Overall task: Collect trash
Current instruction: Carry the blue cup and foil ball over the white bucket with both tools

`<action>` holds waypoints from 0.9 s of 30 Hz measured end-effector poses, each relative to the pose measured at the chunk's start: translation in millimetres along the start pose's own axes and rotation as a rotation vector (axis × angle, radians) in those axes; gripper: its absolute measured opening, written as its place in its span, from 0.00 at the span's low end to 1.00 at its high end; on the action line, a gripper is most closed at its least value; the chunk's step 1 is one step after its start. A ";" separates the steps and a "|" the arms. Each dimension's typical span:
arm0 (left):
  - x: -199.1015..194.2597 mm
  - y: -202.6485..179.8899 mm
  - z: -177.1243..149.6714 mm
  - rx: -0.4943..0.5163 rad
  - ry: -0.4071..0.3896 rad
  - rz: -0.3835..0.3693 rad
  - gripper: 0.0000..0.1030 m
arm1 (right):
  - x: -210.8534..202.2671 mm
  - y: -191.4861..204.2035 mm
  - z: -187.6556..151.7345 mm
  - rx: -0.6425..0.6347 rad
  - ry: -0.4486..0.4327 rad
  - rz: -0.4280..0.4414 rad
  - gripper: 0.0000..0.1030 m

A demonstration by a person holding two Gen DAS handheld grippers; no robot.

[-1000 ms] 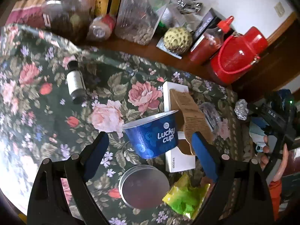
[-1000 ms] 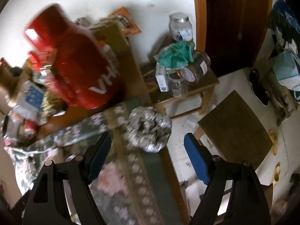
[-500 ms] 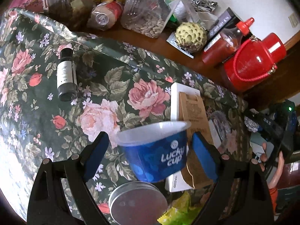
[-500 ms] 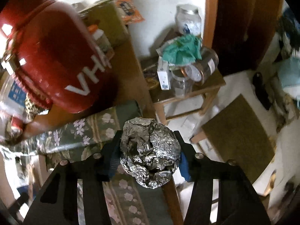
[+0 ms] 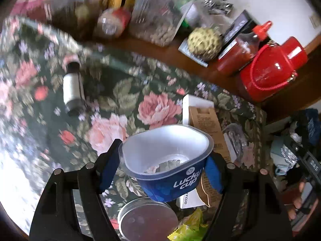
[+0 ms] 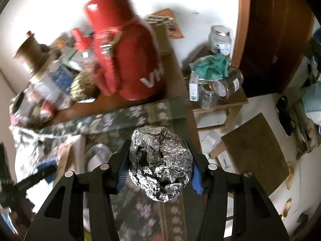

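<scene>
So I've got the floral tablecloth (image 5: 124, 100) covering most of the table under my left view, with the big red jug (image 5: 272, 70) up at 2 o'clock on the bare wood edge. Same red jug (image 6: 124, 50) fills 11 o'clock in my right view.

My left gripper (image 5: 162, 166) has the blue Lucky cup (image 5: 166, 160) between its 2 pads and the jaws are closing on it right now; the rim is already squashed out of round, so the pads are pressing. The cup is empty, tipped mouth-up toward me, sitting above a round metal lid (image 5: 148, 219) at 6 o'clock and a white box (image 5: 192, 108) with a brown card sleeve (image 5: 208, 124) at 1 o'clock. A small dark bottle (image 5: 73, 88) lies on its side at 10 o'clock, well apart.

My right gripper (image 6: 158, 170) is clamped about halfway on the crumpled foil ball (image 6: 160, 160), both blue pads snug against its sides, right near the table edge.

Yellow-green wrapper (image 5: 190, 229) sits just beside the lid, at 5 o'clock.
</scene>
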State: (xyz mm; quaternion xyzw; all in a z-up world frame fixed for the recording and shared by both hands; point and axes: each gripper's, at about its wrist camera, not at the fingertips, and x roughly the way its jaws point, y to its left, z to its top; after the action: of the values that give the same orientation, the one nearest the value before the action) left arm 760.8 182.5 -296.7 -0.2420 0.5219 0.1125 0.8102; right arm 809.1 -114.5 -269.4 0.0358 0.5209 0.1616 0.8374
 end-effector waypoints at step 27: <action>-308.0 -83.1 -99.5 0.184 -0.649 0.019 0.72 | -221.1 59.0 -50.6 -0.308 -0.344 0.244 0.47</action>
State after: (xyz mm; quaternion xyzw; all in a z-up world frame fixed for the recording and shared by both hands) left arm 585.8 82.2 -30.2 -0.1147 0.2469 0.1435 0.9515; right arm 661.0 -132.3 -88.6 -0.0024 0.3319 0.3303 0.8836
